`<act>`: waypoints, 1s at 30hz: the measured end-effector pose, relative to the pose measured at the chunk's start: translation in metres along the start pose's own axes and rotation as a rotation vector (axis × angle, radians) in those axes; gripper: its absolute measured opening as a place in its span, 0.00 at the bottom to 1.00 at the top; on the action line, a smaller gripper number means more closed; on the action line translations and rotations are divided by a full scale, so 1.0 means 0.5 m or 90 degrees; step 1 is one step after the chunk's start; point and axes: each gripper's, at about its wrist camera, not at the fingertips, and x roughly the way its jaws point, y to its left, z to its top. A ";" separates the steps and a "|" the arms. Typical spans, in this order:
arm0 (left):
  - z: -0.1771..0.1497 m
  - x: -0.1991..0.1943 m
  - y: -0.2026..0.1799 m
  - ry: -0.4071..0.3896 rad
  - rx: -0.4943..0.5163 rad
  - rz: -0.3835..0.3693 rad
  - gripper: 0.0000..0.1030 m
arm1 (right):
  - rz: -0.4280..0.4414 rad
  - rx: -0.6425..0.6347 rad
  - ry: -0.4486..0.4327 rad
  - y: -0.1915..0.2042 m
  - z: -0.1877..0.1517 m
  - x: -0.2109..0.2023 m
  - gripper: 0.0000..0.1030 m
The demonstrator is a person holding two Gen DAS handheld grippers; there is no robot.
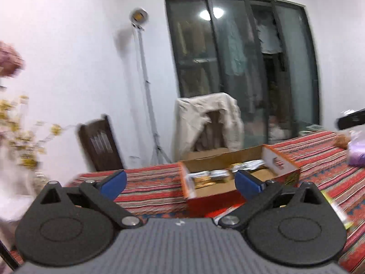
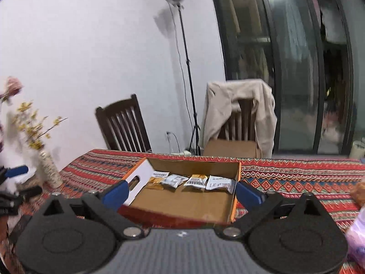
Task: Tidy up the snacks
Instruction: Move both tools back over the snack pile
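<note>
An open cardboard box (image 1: 277, 162) with orange-red outer sides stands on the striped tablecloth (image 1: 148, 189). Several snack packets (image 1: 212, 175) lie in a row along its far wall. In the right wrist view the same box (image 2: 196, 166) is straight ahead, the packets (image 2: 196, 180) side by side at the back and its floor bare in front. My left gripper (image 1: 180, 178) is open in front of the box, nothing between its blue pads. My right gripper (image 2: 180, 189) is open too, empty, over the box's near edge. The left gripper (image 2: 22, 181) shows at the far left of the right wrist view.
A vase of yellow flowers (image 2: 49, 169) stands at the table's left corner. A purple plastic bag (image 1: 358, 150) lies on the right. Behind the table are a dark wooden chair (image 2: 123, 123), a chair draped with a beige jacket (image 2: 239, 109), a lamp stand (image 2: 187, 68) and glass doors.
</note>
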 end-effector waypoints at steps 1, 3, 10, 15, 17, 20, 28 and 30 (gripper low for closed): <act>-0.022 -0.023 -0.008 -0.012 0.006 0.016 1.00 | 0.000 -0.006 -0.009 0.013 -0.024 -0.024 1.00; -0.058 -0.046 -0.019 -0.011 -0.003 0.016 1.00 | 0.002 -0.014 -0.021 0.039 -0.079 -0.060 1.00; -0.166 -0.048 -0.056 0.124 -0.109 -0.068 1.00 | -0.068 -0.062 -0.002 0.136 -0.280 -0.098 1.00; -0.220 -0.036 -0.072 0.184 -0.098 -0.079 1.00 | -0.041 -0.027 0.041 0.163 -0.372 -0.078 1.00; -0.235 -0.033 -0.071 0.199 -0.102 -0.083 1.00 | -0.032 -0.012 0.056 0.175 -0.397 -0.073 1.00; -0.240 -0.027 -0.072 0.201 -0.105 -0.087 1.00 | -0.043 -0.012 0.065 0.182 -0.412 -0.063 1.00; -0.227 0.007 -0.095 0.190 -0.091 -0.101 1.00 | -0.053 -0.011 0.047 0.169 -0.397 -0.051 1.00; -0.219 0.032 -0.097 0.189 -0.096 -0.106 1.00 | -0.055 -0.003 0.051 0.160 -0.397 -0.042 1.00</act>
